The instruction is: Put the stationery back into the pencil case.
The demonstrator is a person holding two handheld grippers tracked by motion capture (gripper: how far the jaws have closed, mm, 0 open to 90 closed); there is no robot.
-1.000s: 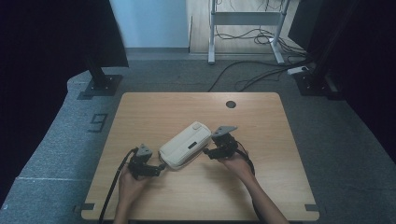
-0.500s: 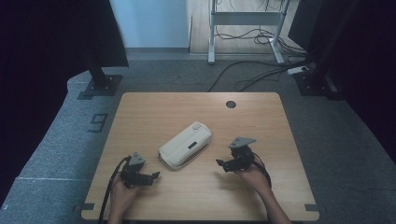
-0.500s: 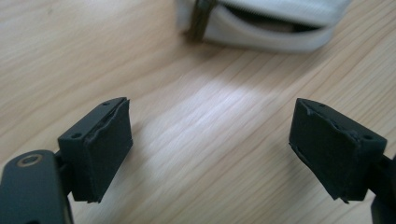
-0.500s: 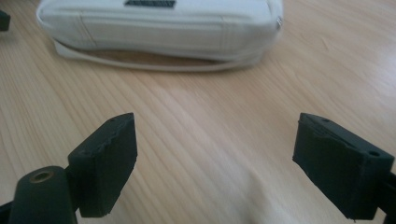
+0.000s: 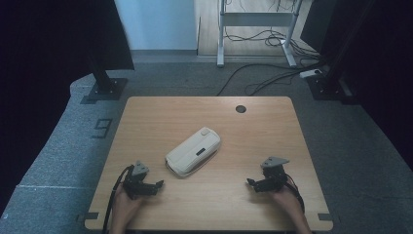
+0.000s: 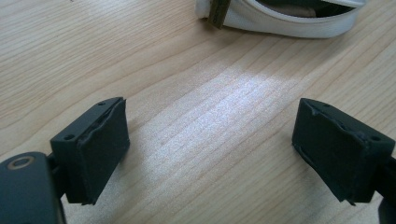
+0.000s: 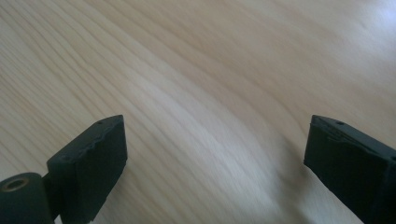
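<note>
Your left tongs (image 5: 157,185): low over the near left part of the table, jaws wide apart and just been opening further, bare wood between them and nothing gripped; in the left gripper view the two black pads (image 6: 95,149) stand far apart at the bottom corners
Your right tongs (image 5: 250,183): low over the near right part of the table, jaws spread wide and just been opening, nothing between them; the right gripper view shows blurred wood grain between the pads (image 7: 91,165)
Your hands: left hand (image 5: 125,207) and right hand (image 5: 287,201) come in from the near edge, each wrapped round the body of its tongs, a black cable trailing back from each
White zip case (image 5: 194,150): lies flat on the table, angled, between the two tongs and a little beyond them; it is near your left tongs, ahead and to their right, but not touching, and well apart from your right tongs, off to their left; in the left gripper view its near end with a dark pull tab (image 6: 218,11) sits at the top, ahead of the open jaws
Table (image 5: 160,114): light wooden top, with a round dark cable hole (image 5: 240,108) near the far edge, well beyond your right tongs
Around the table: grey carpet, black stand bases at the far left and far right, cables on the floor beyond
</note>
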